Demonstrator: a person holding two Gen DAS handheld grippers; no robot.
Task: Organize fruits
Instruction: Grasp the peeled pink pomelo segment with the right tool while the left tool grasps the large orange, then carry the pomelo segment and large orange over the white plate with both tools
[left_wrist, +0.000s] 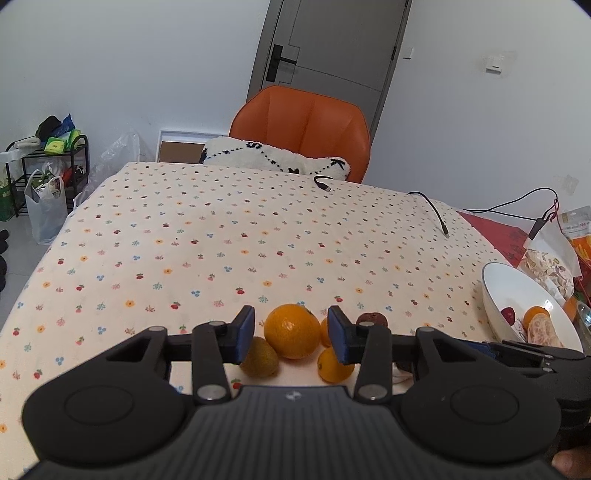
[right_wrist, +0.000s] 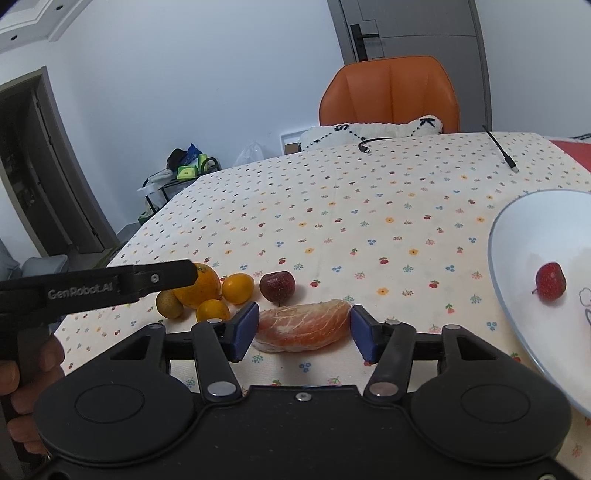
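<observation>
My left claw (left_wrist: 291, 334) stands wide with the big, pebbly-skinned orange (left_wrist: 292, 331) between its blue pads, a dull greenish-brown fruit (left_wrist: 259, 356) under its left pad and a small smooth orange (left_wrist: 334, 364) under its right, so closing could knock either neighbour and set it rolling over the soft flowered cloth (left_wrist: 229, 236). My right claw (right_wrist: 304, 330) is wide too, astride the peeled segment (right_wrist: 303, 325), a soft, veined crescent I could easily crush or let slip. The glossy white bowl (right_wrist: 517, 236) to its right holds one red fruit (right_wrist: 551, 281).
</observation>
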